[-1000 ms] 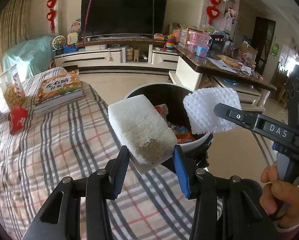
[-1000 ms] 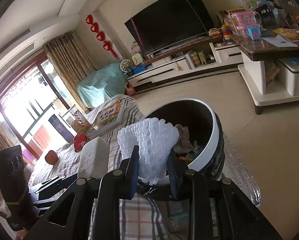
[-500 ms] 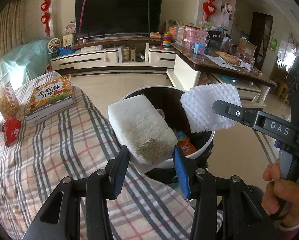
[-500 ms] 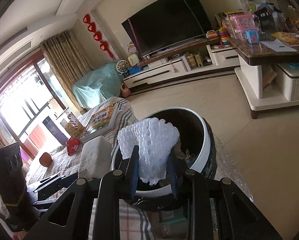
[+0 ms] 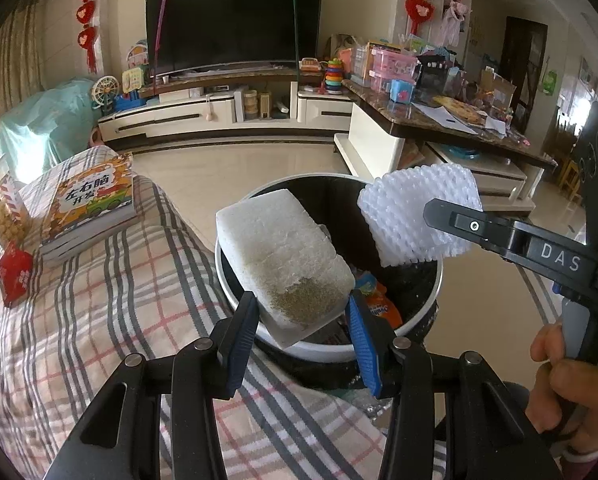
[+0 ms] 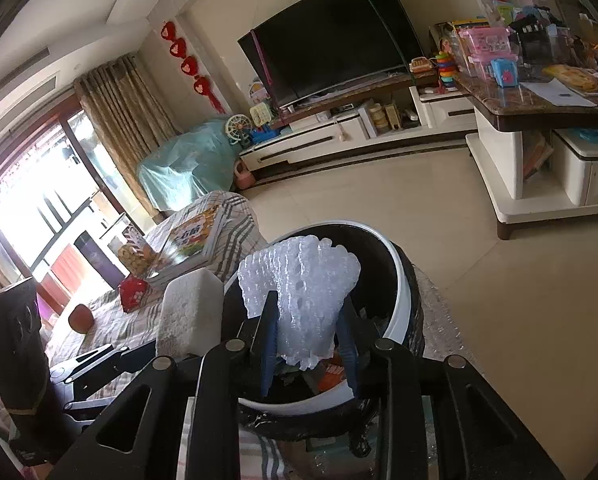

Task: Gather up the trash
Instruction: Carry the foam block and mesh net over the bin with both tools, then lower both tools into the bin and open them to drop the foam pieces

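The foam block (image 5: 283, 256) is white with a brown patch, the net (image 5: 415, 208) white, the cloth (image 5: 111, 320) checked grey and pink.

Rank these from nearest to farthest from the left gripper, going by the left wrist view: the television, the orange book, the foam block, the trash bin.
1. foam block, between the left gripper fingers.
2. trash bin, just beyond and below the block.
3. orange book, off to the left on the plaid cloth.
4. television, against the far wall.
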Demonstrator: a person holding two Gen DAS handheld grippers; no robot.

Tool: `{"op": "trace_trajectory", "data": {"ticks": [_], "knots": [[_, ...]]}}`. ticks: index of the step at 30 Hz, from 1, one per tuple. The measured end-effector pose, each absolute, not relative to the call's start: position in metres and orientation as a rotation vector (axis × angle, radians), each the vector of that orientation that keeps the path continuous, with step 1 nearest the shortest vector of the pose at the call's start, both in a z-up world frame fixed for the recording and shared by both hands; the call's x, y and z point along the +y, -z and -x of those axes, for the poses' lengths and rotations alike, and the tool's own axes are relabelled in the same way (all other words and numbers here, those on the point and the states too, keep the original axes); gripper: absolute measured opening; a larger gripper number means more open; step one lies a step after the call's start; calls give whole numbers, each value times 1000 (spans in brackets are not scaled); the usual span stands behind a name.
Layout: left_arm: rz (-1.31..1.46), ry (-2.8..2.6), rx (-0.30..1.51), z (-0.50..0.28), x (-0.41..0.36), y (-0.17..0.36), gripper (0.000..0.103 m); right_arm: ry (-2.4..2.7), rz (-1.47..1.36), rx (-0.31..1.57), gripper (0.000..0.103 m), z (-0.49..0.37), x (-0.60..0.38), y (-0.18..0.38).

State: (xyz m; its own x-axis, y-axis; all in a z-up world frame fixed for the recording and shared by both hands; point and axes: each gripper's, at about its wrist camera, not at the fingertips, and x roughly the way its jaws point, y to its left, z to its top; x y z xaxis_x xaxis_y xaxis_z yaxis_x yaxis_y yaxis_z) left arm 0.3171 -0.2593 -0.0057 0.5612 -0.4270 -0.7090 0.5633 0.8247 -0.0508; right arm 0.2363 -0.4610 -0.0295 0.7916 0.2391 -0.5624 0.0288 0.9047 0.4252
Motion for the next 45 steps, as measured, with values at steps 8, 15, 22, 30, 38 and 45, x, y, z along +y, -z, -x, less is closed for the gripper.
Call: {"op": "trace_trajectory", "data": {"ticks": [8,15,22,30,38,45], "knots": [[-194,582,793,-324,-269,7,44,-119,-418,674,29,-248,-459,34],[-193,575,807,-326,-275,8,44,-117,-415,684,29,-256,-460,38],[-197,573,814,-329,-280,7,44,-115,-417,691,29,-260,-462,40],[-202,569,813,-330,-284,6,44,-119,-412,693,29,-263,-462,40],[-207,566,813,-333,-285,5,44,-122,-411,699,29,-265,-462,40],[-212,560,818,-339,-287,6,45,-123,-404,705,30,-267,-462,41]]}}
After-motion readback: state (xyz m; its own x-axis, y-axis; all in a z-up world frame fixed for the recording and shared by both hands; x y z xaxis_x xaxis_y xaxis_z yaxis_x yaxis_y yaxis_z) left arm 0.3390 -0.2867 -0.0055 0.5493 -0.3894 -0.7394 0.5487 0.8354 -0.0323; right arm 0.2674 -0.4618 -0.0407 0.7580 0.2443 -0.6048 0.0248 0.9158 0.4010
